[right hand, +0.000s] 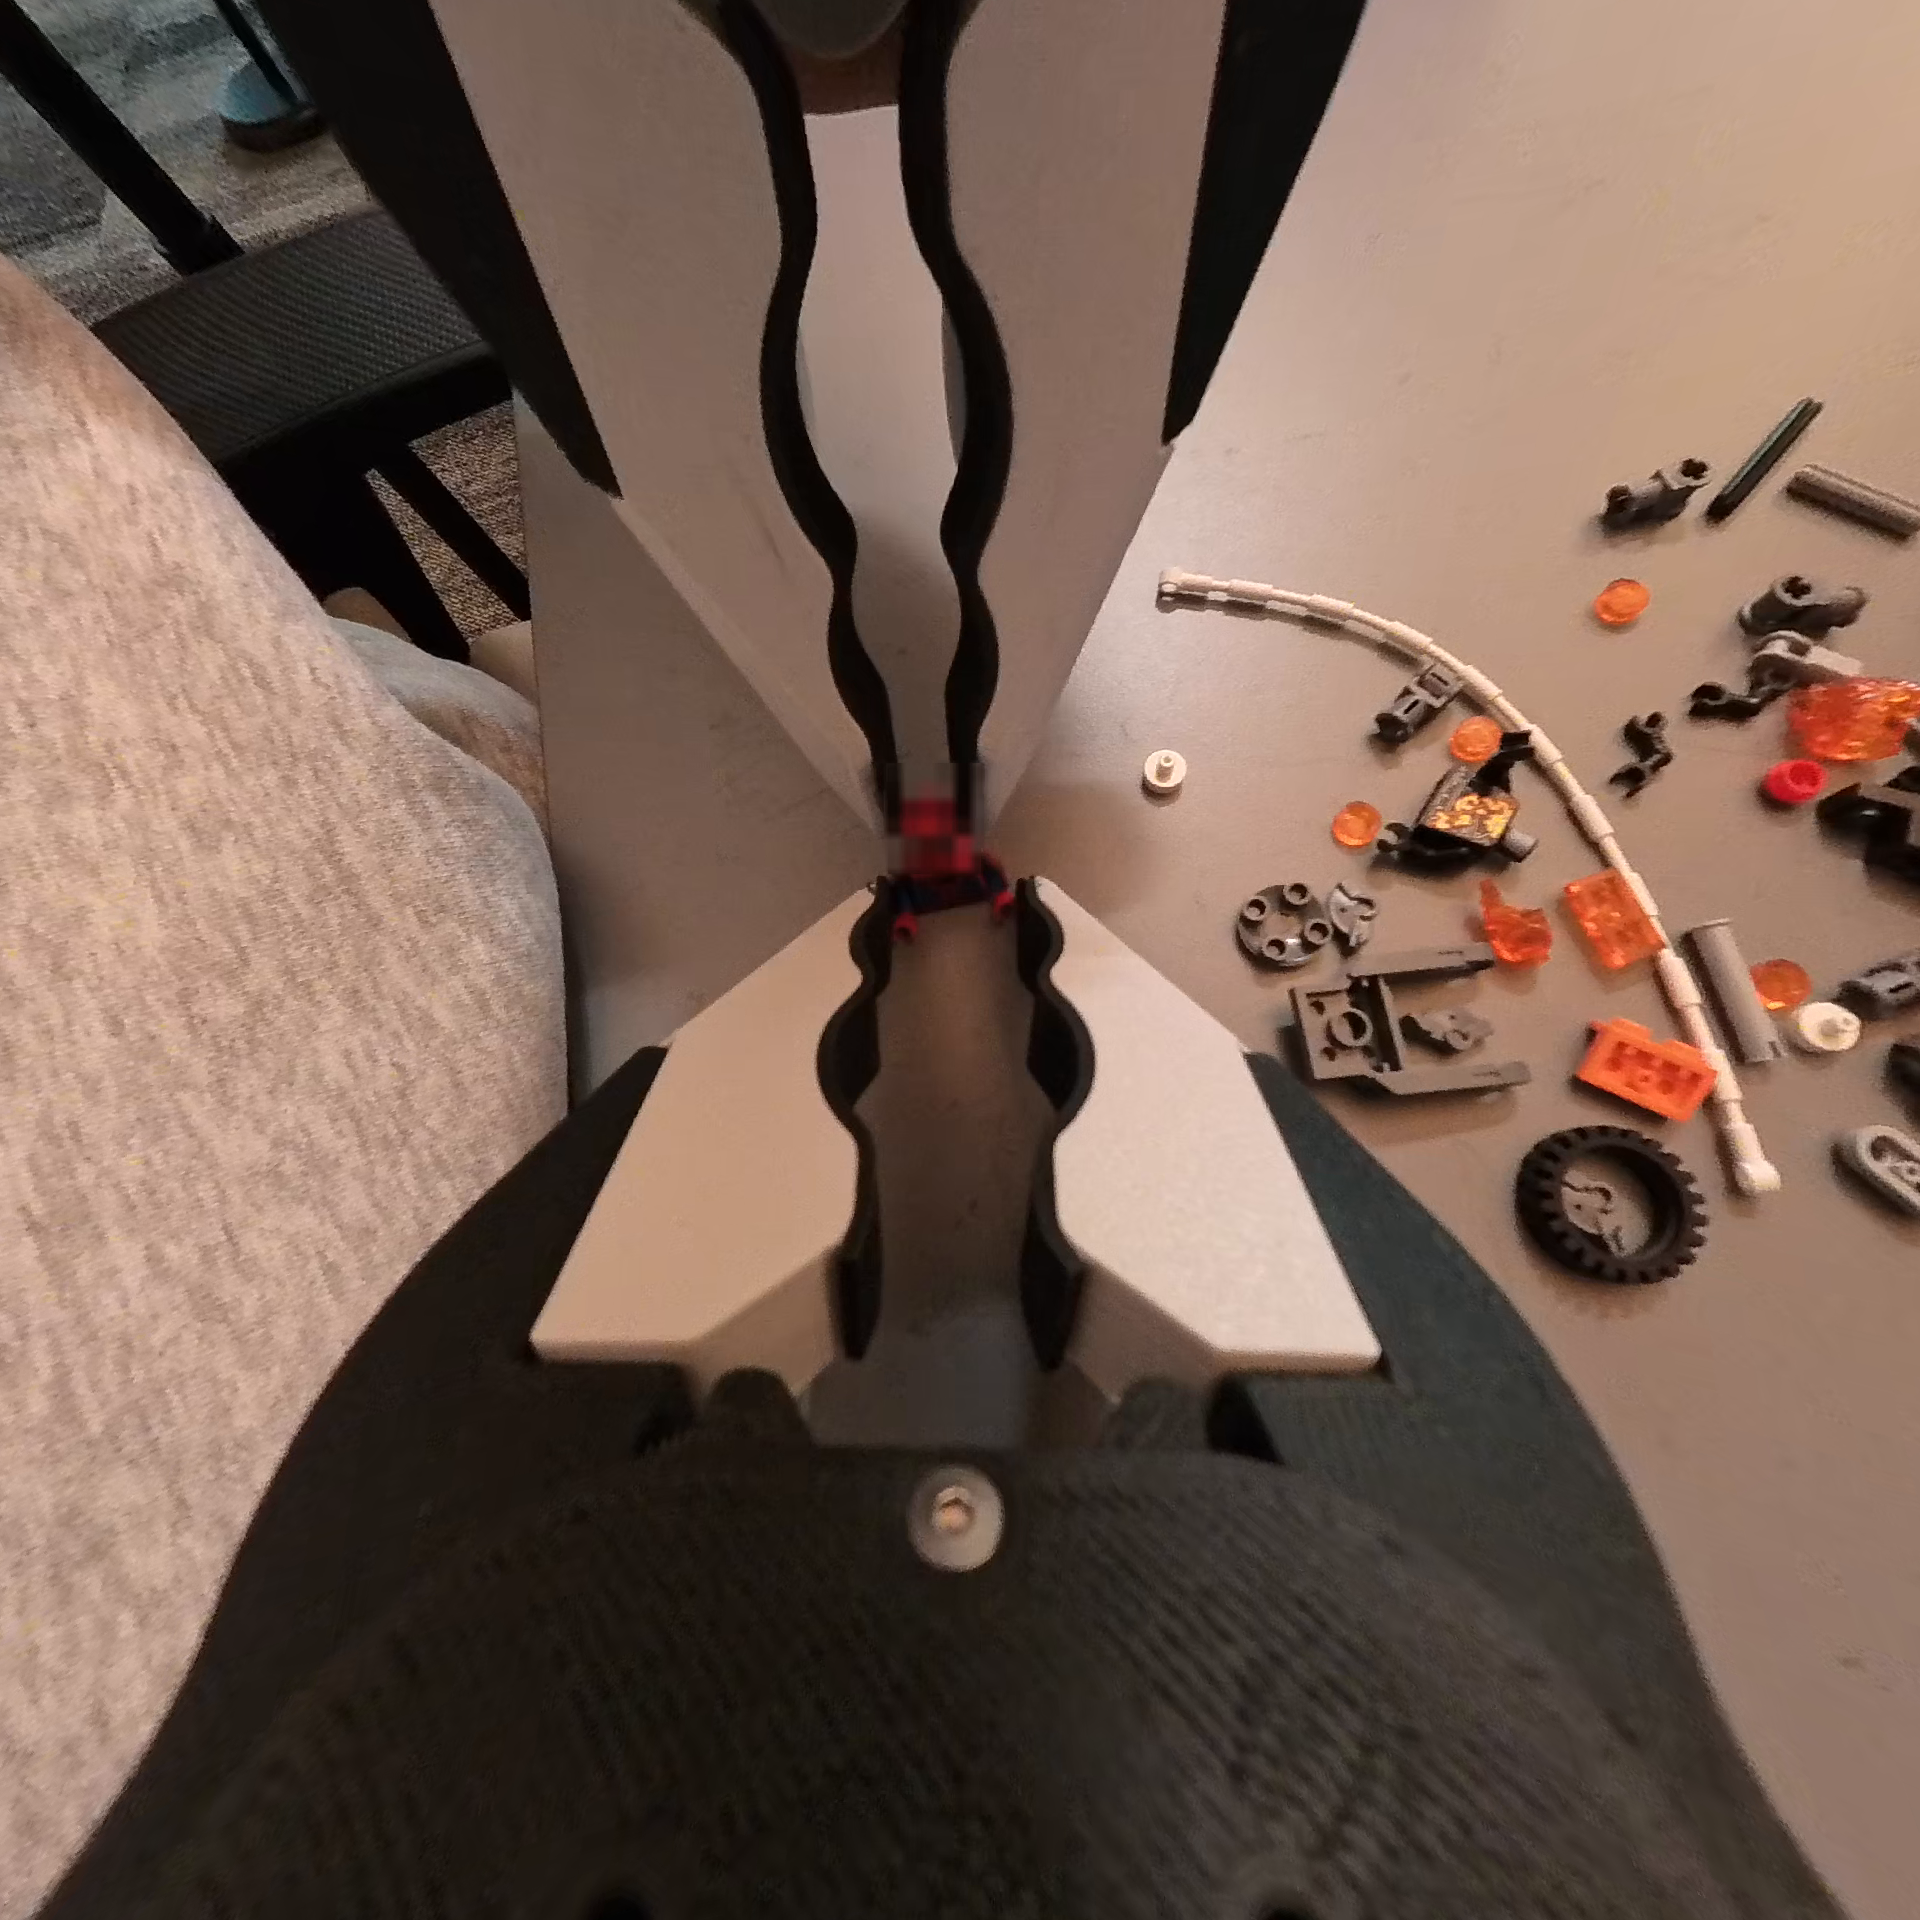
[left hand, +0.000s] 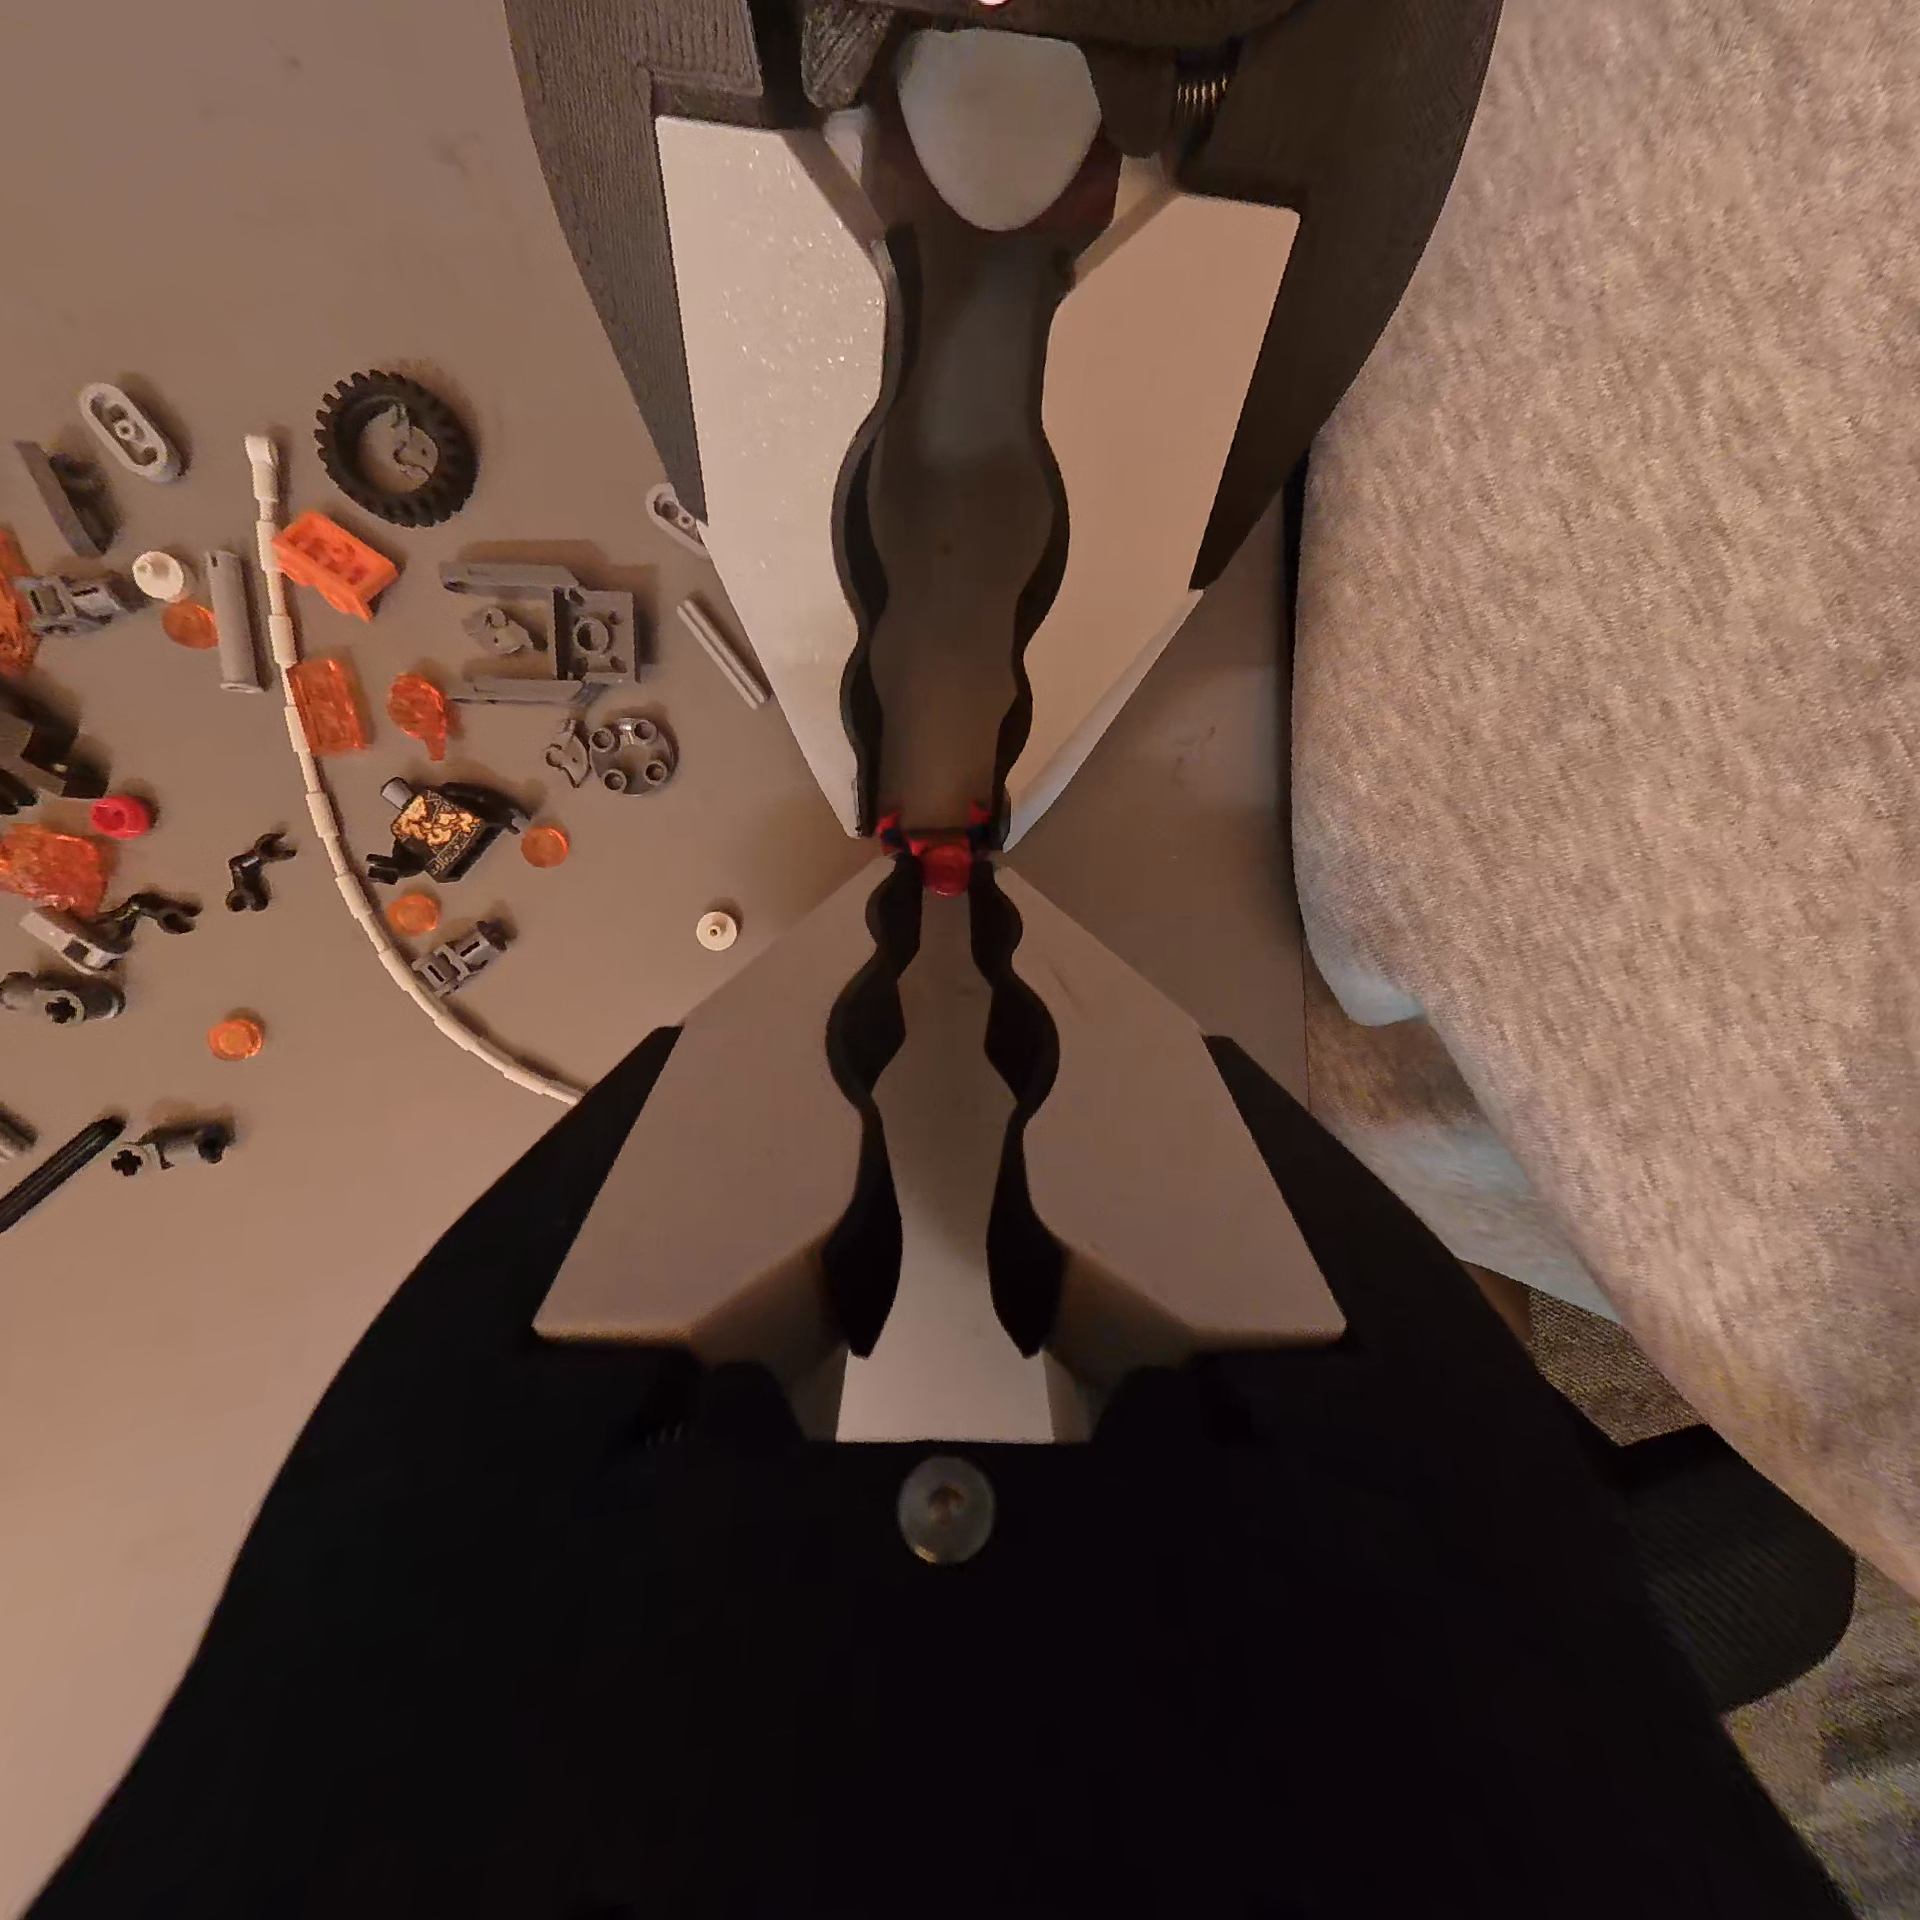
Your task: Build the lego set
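Jaws of both grippers pinch one tiny red-and-blue minifigure (left hand: 943,854) tip to tip above the table (left hand: 260,260).

One black tyre (left hand: 396,448), one white ribbed hose (left hand: 312,769) — five flat round orange studs (left hand: 236,1037), two tools (left hand: 940,883).

Red-and-blue minifigure (left hand: 943,854) between opposed tongs

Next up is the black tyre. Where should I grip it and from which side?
The tyre lies flat on the table, clear of the white hose beside it. I would come straight down from above and pinch across its outer tread, one finger on each side. The knobbly tread should grip well; something small sits in its centre hole, so avoid an inside grip.
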Demonstrator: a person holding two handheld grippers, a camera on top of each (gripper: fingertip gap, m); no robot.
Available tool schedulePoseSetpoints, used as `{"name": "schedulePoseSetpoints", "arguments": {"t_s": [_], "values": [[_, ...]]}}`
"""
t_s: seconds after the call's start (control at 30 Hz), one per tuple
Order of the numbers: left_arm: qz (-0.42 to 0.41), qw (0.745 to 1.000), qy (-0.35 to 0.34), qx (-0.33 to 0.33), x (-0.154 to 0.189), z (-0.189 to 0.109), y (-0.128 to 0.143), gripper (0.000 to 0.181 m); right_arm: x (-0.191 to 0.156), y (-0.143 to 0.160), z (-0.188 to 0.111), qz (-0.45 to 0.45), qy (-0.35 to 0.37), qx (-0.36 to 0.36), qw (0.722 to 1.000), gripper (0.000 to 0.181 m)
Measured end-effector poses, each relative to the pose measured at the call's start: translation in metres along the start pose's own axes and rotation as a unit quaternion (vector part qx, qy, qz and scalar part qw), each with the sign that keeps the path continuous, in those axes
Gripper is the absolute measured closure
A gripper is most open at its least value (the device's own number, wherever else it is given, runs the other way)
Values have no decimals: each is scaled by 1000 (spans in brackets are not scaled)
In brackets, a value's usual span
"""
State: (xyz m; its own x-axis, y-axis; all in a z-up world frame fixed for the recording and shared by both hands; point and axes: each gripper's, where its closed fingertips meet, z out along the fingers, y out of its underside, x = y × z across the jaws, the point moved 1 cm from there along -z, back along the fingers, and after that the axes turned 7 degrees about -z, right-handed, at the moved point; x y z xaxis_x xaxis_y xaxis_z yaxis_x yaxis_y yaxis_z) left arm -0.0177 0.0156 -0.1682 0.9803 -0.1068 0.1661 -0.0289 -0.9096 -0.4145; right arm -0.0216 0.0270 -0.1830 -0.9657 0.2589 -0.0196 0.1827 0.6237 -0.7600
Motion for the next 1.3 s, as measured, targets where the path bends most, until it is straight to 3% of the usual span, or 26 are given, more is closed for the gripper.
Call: {"name": "schedulePoseSetpoints", "arguments": {"t_s": [0.03,0.67,0.73,0.83,0.93,1.03,1.17,1.3], "values": [[-2,1000,-2,1,0,0,0,172,0,0,0,0,0,0,1000,158],[-28,998,-33,41,1,3,0,171,-1,0,-1,-8,7,-1,1000,158],[-51,996,-35,71,0,3,-4,170,-1,0,-2,-4,5,1,1000,159],[-95,985,-47,135,-9,-3,-11,152,1,-1,-7,27,-9,15,999,159],[-131,961,-43,241,-15,-22,-26,142,7,-13,-22,79,-37,80,993,158],[-136,926,-50,347,-20,-48,-39,138,18,-28,-49,161,-89,187,965,159],[-96,912,-60,394,-15,-51,-48,138,32,-45,-92,272,-209,349,872,159],[-28,906,-104,410,-12,-45,-63,139,29,-46,-109,299,-298,389,819,159]]}}
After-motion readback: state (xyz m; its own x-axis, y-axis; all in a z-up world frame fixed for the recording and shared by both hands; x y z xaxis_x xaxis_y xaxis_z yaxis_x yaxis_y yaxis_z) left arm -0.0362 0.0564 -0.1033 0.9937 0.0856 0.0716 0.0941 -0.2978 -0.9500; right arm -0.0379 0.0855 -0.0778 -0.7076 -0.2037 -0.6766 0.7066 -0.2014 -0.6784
